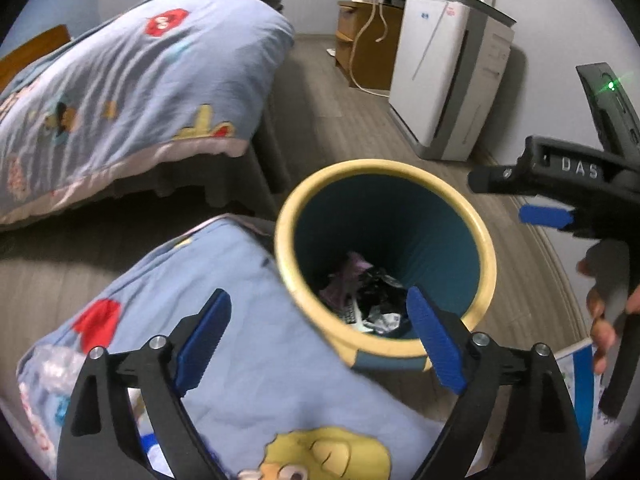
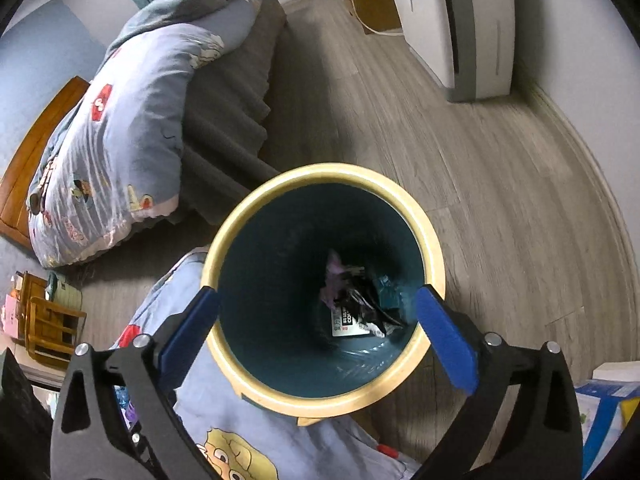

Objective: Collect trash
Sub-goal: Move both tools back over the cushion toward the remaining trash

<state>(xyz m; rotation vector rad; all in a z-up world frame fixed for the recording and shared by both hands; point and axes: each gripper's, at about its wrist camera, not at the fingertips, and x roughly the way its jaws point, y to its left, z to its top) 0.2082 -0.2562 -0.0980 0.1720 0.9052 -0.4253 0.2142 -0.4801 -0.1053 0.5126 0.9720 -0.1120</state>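
Observation:
A round trash bin with a pale yellow rim (image 1: 384, 168) and a dark teal inside stands on the wood floor. Crumpled trash (image 1: 372, 292) lies at its bottom: purple and black wrappers and a white printed piece. My left gripper (image 1: 316, 296) is open and empty, its left finger over the blue quilt and its right finger over the bin's near rim. My right gripper (image 2: 316, 292) hangs straight above the bin's rim (image 2: 320, 172), open and empty, looking down at the trash (image 2: 352, 304). In the left wrist view one blue pad (image 1: 544, 216) of the right gripper shows at the right.
A blue cartoon quilt (image 1: 248, 340) lies against the bin's near left side. A bed (image 1: 132, 80) with the same bedding stands at the left. A white appliance (image 1: 444, 80) and a wooden cabinet (image 1: 360, 40) line the far wall. A blue-and-white box (image 2: 608, 400) sits at the right.

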